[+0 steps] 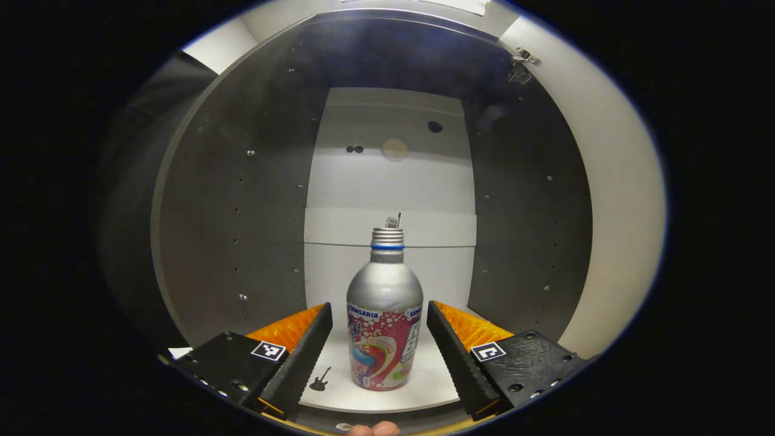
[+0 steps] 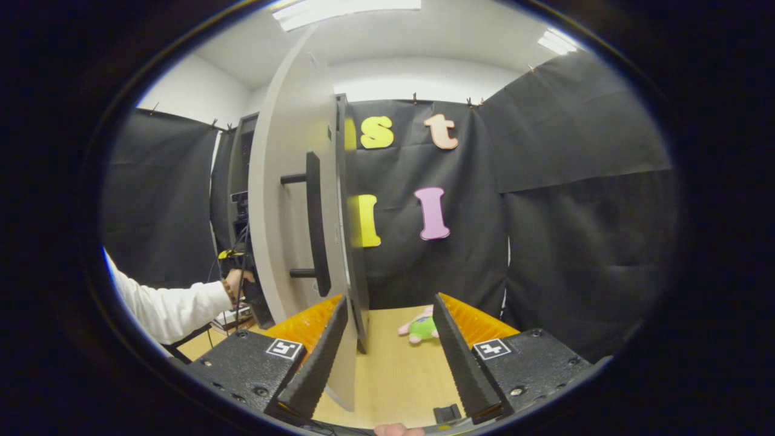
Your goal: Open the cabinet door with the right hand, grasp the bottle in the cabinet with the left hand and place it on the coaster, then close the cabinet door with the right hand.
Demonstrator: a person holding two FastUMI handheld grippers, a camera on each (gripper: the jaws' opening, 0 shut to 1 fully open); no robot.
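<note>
Two fingers of the left tool [image 1: 379,351] stand wide apart on either side of the bottle [image 1: 385,315], not touching it. That bottle stands upright on the white shelf [image 1: 424,393] inside the cabinet [image 1: 242,212], near the shelf's front edge. In the right gripper view, the right tool [image 2: 387,351] gapes open and grips nothing; the edge of the open cabinet door [image 2: 290,212] sits by one finger, its handle [image 2: 315,224] above. A plush toy [image 2: 421,327] lies on the counter [image 2: 393,369] beyond. A white sleeve [image 2: 163,306] reaches toward the cabinet.
</note>
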